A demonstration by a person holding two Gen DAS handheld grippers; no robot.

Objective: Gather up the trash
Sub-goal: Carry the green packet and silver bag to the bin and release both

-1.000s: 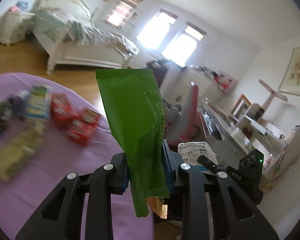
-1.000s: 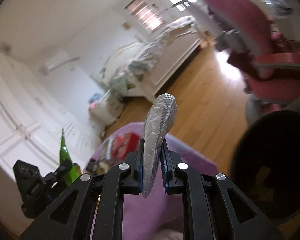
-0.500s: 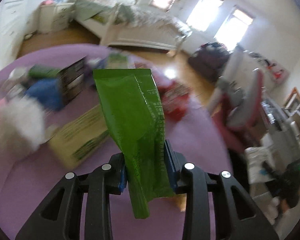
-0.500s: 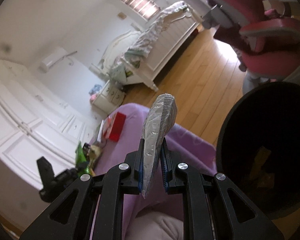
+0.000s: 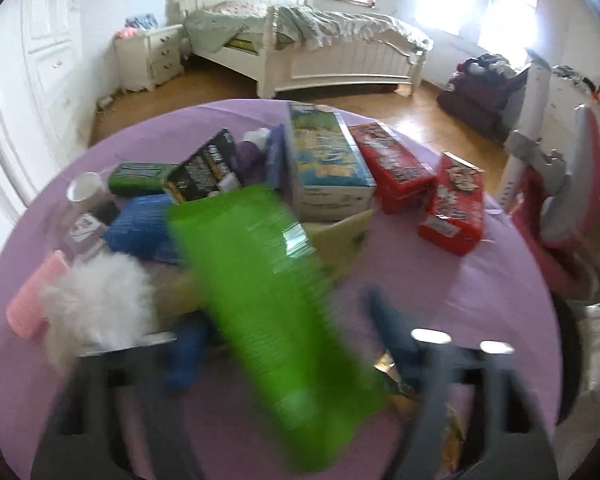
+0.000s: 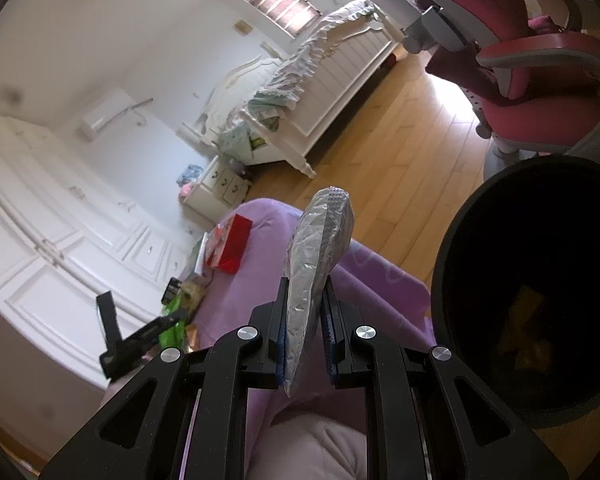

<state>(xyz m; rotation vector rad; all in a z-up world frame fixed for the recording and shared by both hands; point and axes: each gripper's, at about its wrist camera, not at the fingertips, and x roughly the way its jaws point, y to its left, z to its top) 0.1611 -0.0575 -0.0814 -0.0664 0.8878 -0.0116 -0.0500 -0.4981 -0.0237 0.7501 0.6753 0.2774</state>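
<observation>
The left gripper [image 5: 284,344], jaws just widening, seemingly frees the blurred green wrapper [image 5: 260,288], tilted lengthwise. The right gripper [image 6: 304,340] pinches an upright silver wrapper [image 6: 320,240] beside the black bin [image 6: 452,248].

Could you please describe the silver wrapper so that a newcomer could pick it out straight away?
Start at the round table with the purple cloth and the black bin beside it. Between them, the right gripper has its jaws closed on the silver wrapper. It is the only crinkled, foil-like piece, standing upright above the jaws.
</observation>
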